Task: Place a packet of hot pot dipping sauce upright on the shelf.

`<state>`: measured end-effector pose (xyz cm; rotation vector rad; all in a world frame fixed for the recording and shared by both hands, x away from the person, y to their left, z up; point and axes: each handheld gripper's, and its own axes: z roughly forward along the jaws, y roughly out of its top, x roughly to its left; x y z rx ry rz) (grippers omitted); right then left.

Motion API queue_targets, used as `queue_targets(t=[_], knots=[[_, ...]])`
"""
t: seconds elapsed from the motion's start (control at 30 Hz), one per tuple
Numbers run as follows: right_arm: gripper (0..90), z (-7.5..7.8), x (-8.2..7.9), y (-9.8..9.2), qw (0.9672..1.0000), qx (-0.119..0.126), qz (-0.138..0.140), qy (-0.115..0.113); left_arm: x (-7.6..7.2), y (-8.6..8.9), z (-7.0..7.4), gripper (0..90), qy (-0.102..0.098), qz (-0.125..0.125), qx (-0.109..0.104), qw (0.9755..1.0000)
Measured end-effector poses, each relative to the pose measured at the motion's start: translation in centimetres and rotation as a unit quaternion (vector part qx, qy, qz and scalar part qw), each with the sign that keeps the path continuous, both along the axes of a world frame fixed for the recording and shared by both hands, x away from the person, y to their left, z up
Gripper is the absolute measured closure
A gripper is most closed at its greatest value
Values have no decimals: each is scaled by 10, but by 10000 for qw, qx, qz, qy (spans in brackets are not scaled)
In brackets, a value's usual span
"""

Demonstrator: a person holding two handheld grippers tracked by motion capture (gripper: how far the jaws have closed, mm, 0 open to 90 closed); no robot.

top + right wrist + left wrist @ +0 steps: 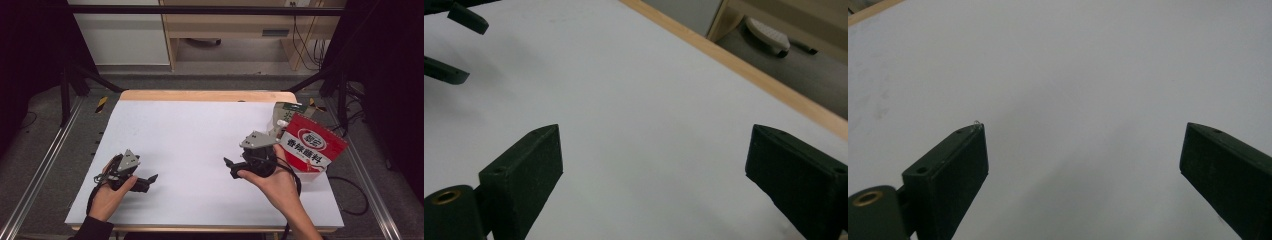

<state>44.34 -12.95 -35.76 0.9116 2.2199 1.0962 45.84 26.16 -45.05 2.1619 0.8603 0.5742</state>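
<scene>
My left gripper [150, 179] sits low over the smooth white table [200, 130], near its front left, black jaws spread wide with bare sheet between them. Moving across, the middle of the table is flat, matte and plain, with a pale wood edge at the back. My right gripper [229, 167] hovers right of centre, jaws equally wide apart, gripping nothing. Just beside it, at the table's right edge, stands a glossy red-and-white pouch [312, 145], upright and slightly tilted; I can't see its contents.
</scene>
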Motion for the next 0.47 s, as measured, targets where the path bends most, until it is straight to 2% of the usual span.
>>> queue_targets(t=[0.07, 0.23, 0.33, 0.4, 0.47], knots=[[89, -14, -2, 1, 9999, 92, -1, 103, 0, 0, 0, 45, 6, -19, -2, 10000], [90, -52, -4, 3, 9994, 59, -72, 336, 0, -1, -1, 41, 4, -14, 37, 10000], [97, -70, -4, 3, 9985, 248, -175, 454, 1, -2, -1, 41, 9, -14, 45, 10000], [122, -83, -4, 2, 9976, 429, -313, 442, 2, -2, -2, 41, 16, -8, 45, 10000], [120, -92, -5, 2, 9968, 442, -357, 558, 3, -3, -2, 41, 7, 12, 23, 10000]])
